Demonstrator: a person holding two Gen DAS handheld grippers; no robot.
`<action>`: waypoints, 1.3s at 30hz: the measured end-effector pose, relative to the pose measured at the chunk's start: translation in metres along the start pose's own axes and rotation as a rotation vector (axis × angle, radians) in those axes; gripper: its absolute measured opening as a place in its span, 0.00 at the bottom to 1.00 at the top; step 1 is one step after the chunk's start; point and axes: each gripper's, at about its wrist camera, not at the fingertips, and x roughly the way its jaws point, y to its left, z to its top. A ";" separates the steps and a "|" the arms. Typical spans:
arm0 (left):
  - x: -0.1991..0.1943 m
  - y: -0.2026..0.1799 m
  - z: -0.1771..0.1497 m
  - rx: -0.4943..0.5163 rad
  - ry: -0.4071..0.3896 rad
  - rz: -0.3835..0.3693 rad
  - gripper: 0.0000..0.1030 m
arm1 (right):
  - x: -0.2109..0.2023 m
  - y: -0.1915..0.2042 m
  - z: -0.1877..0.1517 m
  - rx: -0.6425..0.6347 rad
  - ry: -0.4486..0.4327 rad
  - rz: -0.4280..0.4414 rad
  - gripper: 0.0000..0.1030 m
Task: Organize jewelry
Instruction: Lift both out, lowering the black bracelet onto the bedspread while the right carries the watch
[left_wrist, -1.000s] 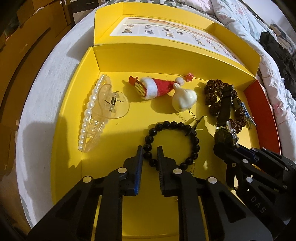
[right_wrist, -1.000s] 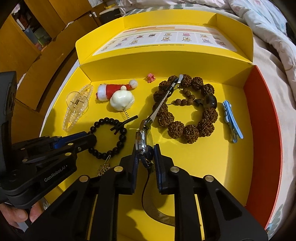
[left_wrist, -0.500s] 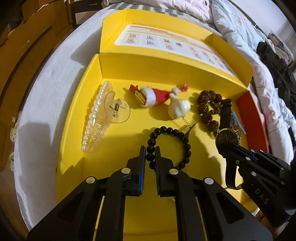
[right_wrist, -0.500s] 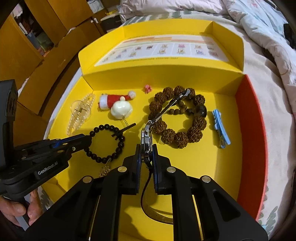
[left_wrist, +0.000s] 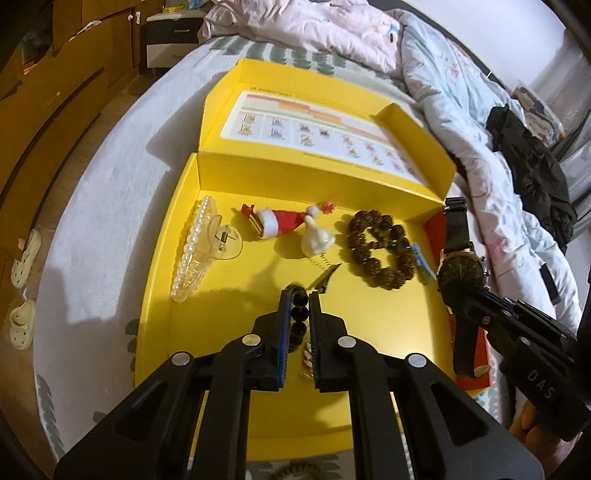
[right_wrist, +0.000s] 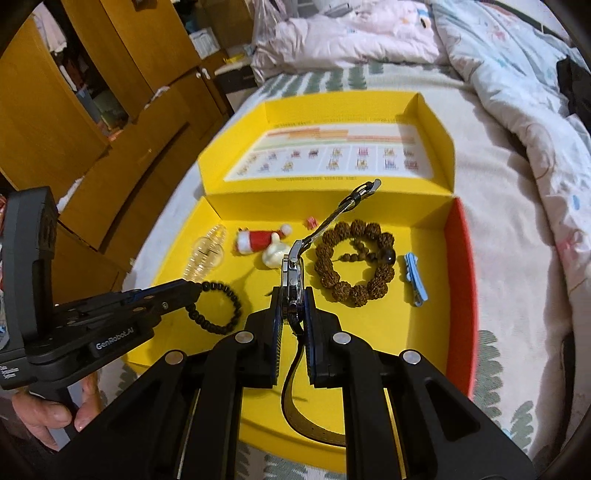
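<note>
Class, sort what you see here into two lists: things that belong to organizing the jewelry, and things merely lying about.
Job: watch, black bracelet, brown bracelet, pearl clip, blue clip, yellow box.

Lying about: quilt, slippers, cupboards.

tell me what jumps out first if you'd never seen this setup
The bright yellow box open on the bed, with trinkets spread over its floor. In front, each pair of tongs is clamped on a piece: the right tongs on a watch, the left tongs on a black bead bracelet.
</note>
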 end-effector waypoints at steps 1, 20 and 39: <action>-0.005 -0.001 0.000 0.002 -0.007 -0.002 0.09 | -0.005 0.001 0.000 -0.002 -0.006 0.001 0.11; -0.096 0.006 -0.042 0.014 -0.105 -0.015 0.09 | -0.116 -0.023 -0.040 0.047 -0.101 -0.066 0.11; -0.123 0.043 -0.125 -0.014 -0.086 0.069 0.09 | -0.148 -0.115 -0.167 0.206 -0.003 -0.241 0.11</action>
